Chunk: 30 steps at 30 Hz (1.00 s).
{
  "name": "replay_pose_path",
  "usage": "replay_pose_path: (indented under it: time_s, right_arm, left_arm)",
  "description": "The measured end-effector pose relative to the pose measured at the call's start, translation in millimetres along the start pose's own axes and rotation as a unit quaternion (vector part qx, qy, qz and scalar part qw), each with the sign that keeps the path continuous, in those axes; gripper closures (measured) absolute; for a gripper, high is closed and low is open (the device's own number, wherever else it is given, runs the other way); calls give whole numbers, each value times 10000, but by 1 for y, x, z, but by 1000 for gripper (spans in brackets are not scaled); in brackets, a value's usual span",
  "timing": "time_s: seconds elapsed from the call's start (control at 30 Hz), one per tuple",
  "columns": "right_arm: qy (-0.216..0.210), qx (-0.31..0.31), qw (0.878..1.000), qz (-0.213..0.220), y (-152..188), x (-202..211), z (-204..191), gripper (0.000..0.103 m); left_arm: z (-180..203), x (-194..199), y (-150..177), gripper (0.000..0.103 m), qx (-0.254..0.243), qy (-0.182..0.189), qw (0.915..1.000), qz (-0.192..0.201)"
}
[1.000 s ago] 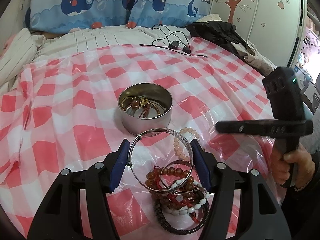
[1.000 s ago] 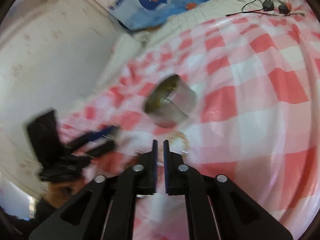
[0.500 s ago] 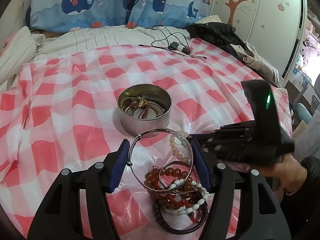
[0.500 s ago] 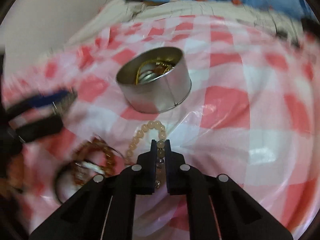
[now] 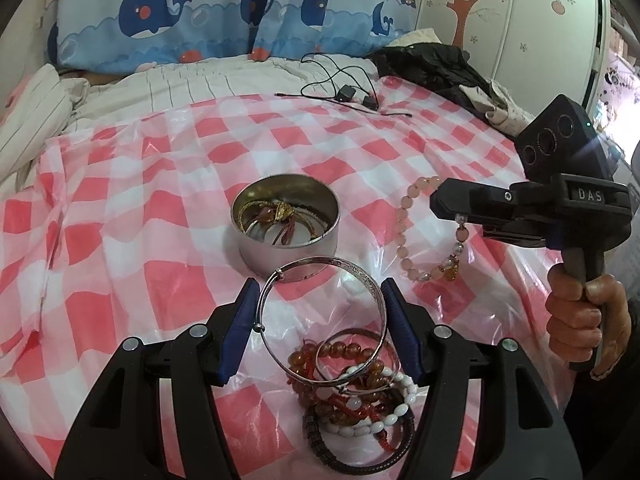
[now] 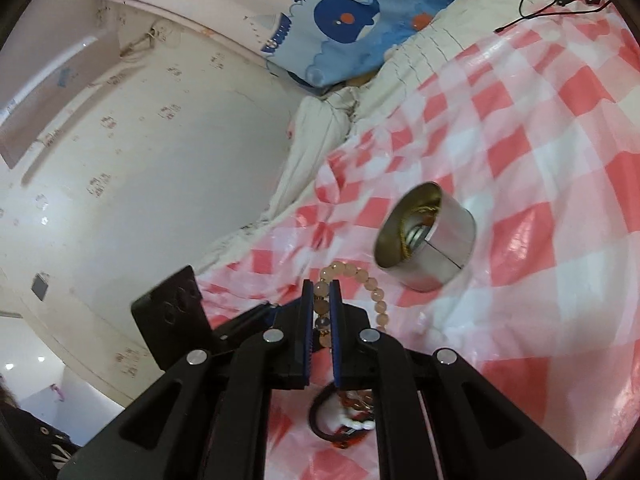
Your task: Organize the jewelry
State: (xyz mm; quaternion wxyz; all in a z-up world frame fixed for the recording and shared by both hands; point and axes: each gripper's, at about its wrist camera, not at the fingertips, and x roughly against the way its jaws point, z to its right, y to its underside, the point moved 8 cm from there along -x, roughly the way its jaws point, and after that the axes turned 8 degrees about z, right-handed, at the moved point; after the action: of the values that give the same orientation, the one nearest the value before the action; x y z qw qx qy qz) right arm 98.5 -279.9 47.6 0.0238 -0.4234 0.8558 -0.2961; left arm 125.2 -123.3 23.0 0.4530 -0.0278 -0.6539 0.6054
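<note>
Setting: bed covered with a red-and-white checked plastic sheet (image 5: 168,184); whale-print pillows (image 5: 168,12) and a striped sheet at the far side; black cables (image 5: 344,88) lie at the sheet's far edge.
Tin: round metal tin (image 5: 286,224), upright and open on the checked sheet, already holding gold-coloured and reddish pieces; seen in the right wrist view as well (image 6: 426,236).
Left gripper: left gripper (image 5: 318,328), blue pads spread on either side of a silver bangle (image 5: 320,320), each pad at the bangle's rim, so it grips the bangle by its width just in front of the tin.
Pile: remaining jewelry pile (image 5: 352,396) lies directly under the left gripper and consists of amber beads, a second thin bangle, white oval beads, red cord and a black ribbed band.
Right gripper: right gripper (image 6: 322,312), jaws pinched nearly together on a pink bead bracelet (image 5: 420,232), which hangs in a loop off its tip, clear of the sheet, to the right of the tin.
Hand: person's hand (image 5: 580,320) wrapped round the right gripper's handle at the right edge.
</note>
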Motion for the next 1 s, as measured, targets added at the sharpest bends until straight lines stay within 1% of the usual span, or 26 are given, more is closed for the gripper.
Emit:
replay_pose_path:
  time_s: [0.3, 0.5, 0.63, 0.73, 0.8, 0.83, 0.9, 0.93, 1.0]
  right_arm:
    - [-200, 144, 9997, -16, -38, -19, -18, 95]
    - [-205, 277, 9994, -3, -58, -31, -21, 95]
    - [-148, 289, 9995, -43, -66, -40, -13, 95]
    - [-32, 314, 9994, -125, -71, -53, -4, 95]
    - [96, 344, 9992, -185, -72, -62, 3, 95]
    - [199, 375, 9989, -221, -72, -67, 8, 95]
    - [314, 375, 9984, -299, -69, -76, 18, 95]
    - [352, 362, 9982, -331, -67, -79, 22, 95]
    - [563, 385, 9964, -507, -59, -89, 32, 95]
  left_arm:
    - [-13, -6, -26, 44, 52, -191, 9997, 174]
    - [-16, -34, -46, 44, -59, -189, 9997, 143]
    - [-17, -59, -55, 44, -70, -175, 9998, 115]
    - [-18, -79, -57, 44, -64, -177, 9998, 59]
    - [-20, -91, -52, 44, -113, -205, 9997, -102]
    - [-23, -97, -47, 44, -192, -276, 9992, -214]
    - [-24, -96, -41, 41, -268, -252, 9988, -313]
    - [-24, -93, -39, 40, -325, -226, 9987, -314]
    - [-23, -78, -35, 34, -537, -282, 9978, -276]
